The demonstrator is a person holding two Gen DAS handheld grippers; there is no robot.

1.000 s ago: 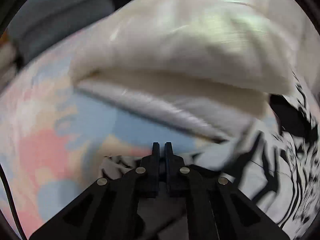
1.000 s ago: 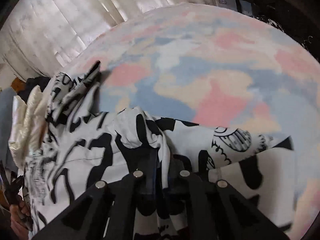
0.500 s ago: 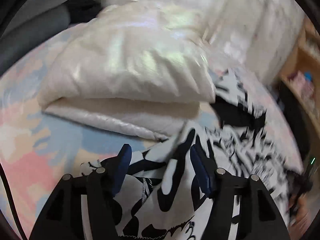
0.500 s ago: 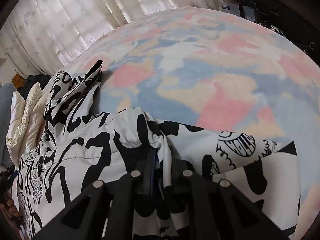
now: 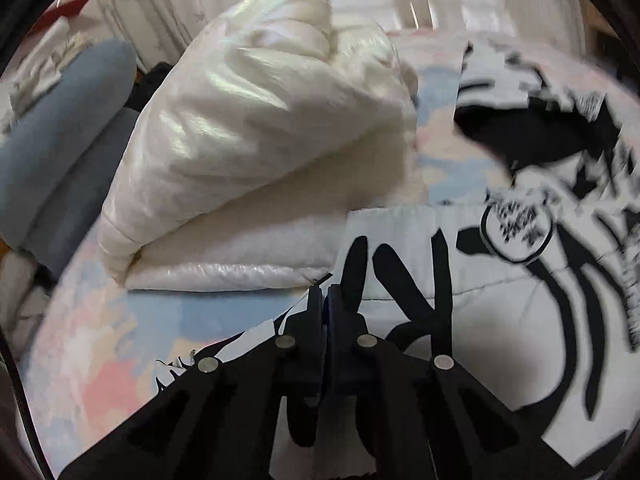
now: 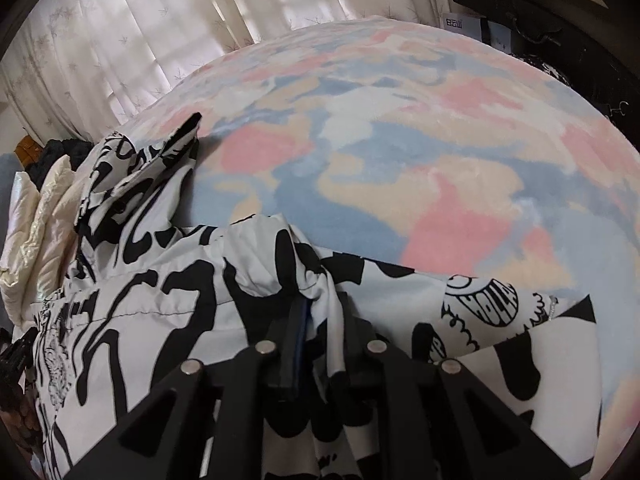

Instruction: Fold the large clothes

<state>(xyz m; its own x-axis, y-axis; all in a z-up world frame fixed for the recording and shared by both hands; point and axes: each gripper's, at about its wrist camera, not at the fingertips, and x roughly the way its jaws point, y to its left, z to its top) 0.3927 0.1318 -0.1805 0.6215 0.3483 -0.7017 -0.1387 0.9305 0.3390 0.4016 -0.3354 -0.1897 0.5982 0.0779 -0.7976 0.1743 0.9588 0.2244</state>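
A white jacket with black graffiti print (image 5: pixel 500 300) lies spread on a pastel pink, blue and cream bedspread (image 6: pixel 400 152). My left gripper (image 5: pixel 323 294) is shut at the jacket's edge, apparently pinching the fabric. My right gripper (image 6: pixel 320 308) is shut on a bunched fold of the same jacket (image 6: pixel 168 300), with cloth draped between its fingers. The jacket's hood or collar (image 6: pixel 152 160) points up at the far left in the right wrist view.
A folded cream-white puffy jacket (image 5: pixel 260 140) lies on the bed right behind my left gripper; it also shows at the left edge of the right wrist view (image 6: pixel 36 216). A grey-blue cushion (image 5: pixel 60 128) is at the left. Sheer curtains (image 6: pixel 160 28) hang behind the bed.
My left gripper opened half a second ago over the printed jacket and has now shut at its edge, while the view swung right. My right gripper stayed shut on its fold, nearly still.
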